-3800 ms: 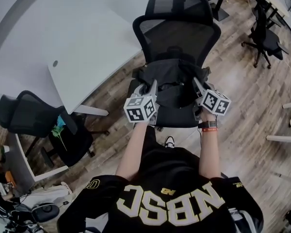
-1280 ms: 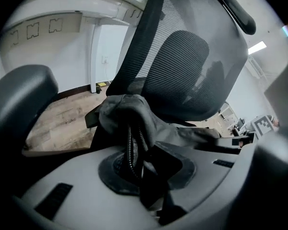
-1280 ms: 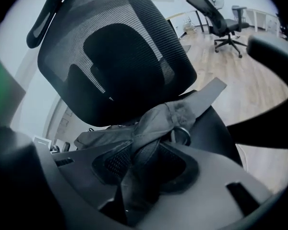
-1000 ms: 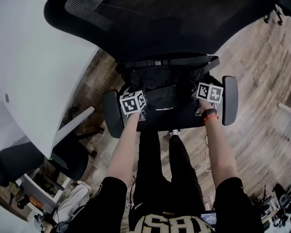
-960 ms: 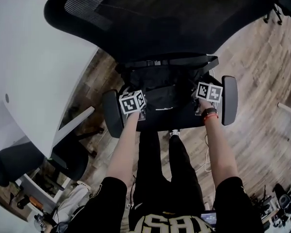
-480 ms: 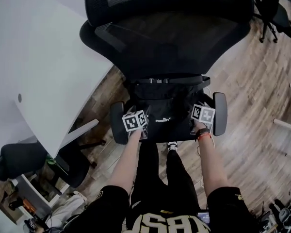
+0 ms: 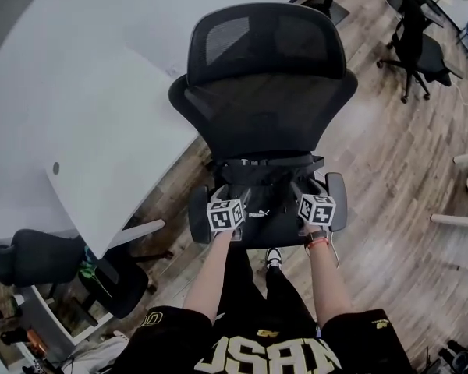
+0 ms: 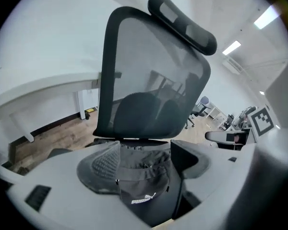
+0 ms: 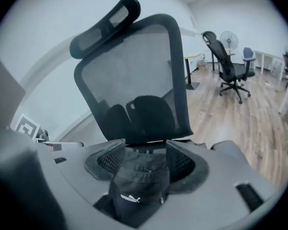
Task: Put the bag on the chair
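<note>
The black bag [image 7: 267, 195] is lying on the seat of the black mesh chair [image 7: 264, 104], close under the backrest and between the two armrests, with its small white logo [image 7: 256, 213] facing the front edge. The person is standing in front of the chair and is holding both grippers over the front part of the seat, pointing them slantwise down toward the bag. The left gripper [image 8: 144, 153] is keeping its jaws wide apart, having just been opening; the bag is showing in the gap between them, but the pads are not pressing on it. The right gripper [image 9: 145, 158] is also holding its jaws apart, a little narrower because they have just been closing somewhat; here too the bag is appearing in the gap and the pads are not gripping it. A white desk [image 7: 86, 115] is standing to the left of the chair, and the wooden floor [image 7: 398, 170] is stretching to the right.
</note>
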